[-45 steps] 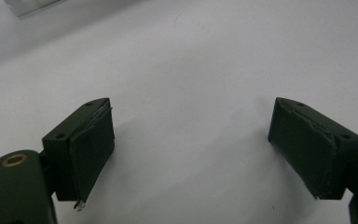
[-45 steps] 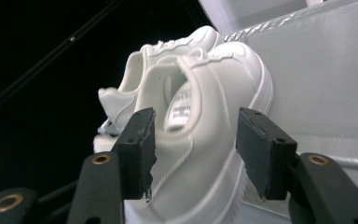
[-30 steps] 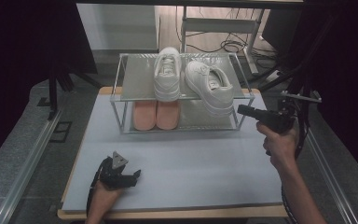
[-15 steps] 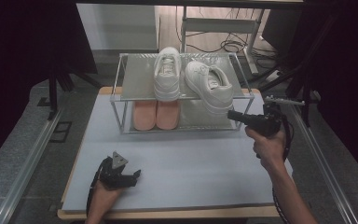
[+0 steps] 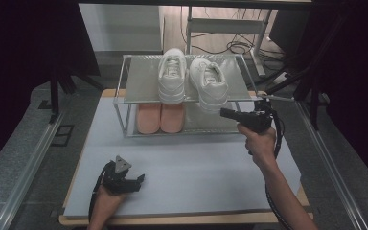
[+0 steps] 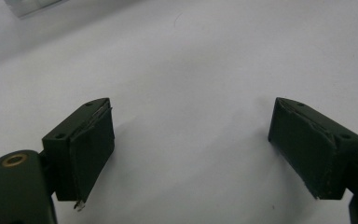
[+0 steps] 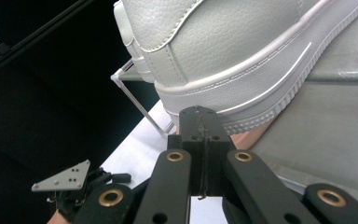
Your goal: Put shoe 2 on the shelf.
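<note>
The pink shoes [image 5: 160, 117] are being partly hidden under the rack [image 5: 139, 86] top shelf, where two white sneakers are being carried. The right sneaker [image 5: 210, 84] heel is being approached by the right gripper [image 5: 225, 113], jaws pressed together, empty. The left gripper [image 5: 135, 183] is being held wide apart, empty.

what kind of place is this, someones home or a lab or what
Most likely a lab or recording setup, not a home. A small shoe rack with white sneakers stands alone on a covered work table, dark stands and loose cables crowd the floor behind it, and a person holds a handheld gripper near a shoe.
</note>
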